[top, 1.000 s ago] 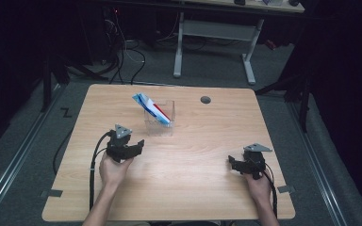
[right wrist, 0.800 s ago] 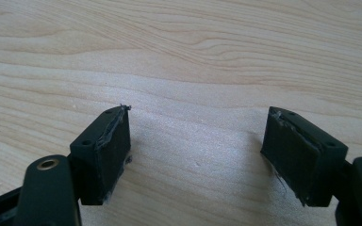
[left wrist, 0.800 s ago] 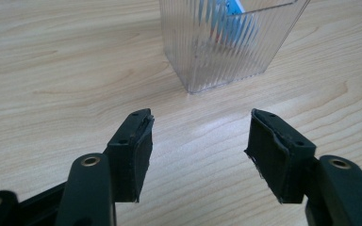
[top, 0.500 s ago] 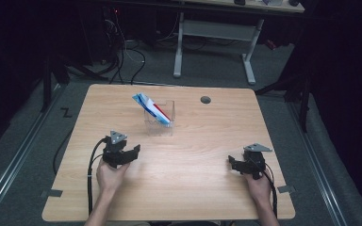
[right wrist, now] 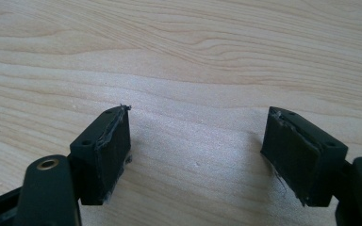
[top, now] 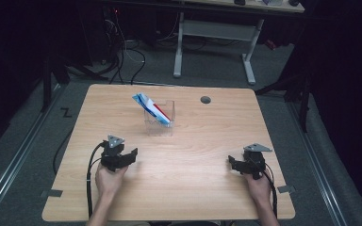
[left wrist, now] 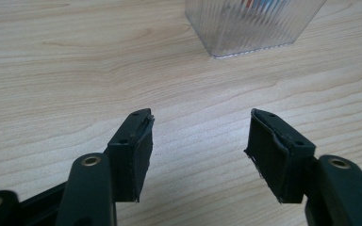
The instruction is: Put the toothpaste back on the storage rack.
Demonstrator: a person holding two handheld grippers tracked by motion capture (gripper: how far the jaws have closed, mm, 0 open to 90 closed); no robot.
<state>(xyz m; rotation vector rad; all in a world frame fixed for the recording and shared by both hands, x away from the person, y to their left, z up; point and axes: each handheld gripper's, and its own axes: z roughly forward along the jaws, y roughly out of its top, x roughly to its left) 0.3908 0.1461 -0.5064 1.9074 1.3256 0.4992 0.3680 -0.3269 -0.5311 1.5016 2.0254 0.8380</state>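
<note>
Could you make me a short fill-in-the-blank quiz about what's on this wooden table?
1. The blue, white and red packet leans inside a clear ribbed plastic ____.
2. The left gripper has its jaws ____, with nothing between them.
3. The right gripper sits over bare ____.

Missing words: container; open; wood

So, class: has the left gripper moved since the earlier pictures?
Yes. The left gripper has drawn back toward the person's edge of the table, farther from the clear container, which stays put.
</note>
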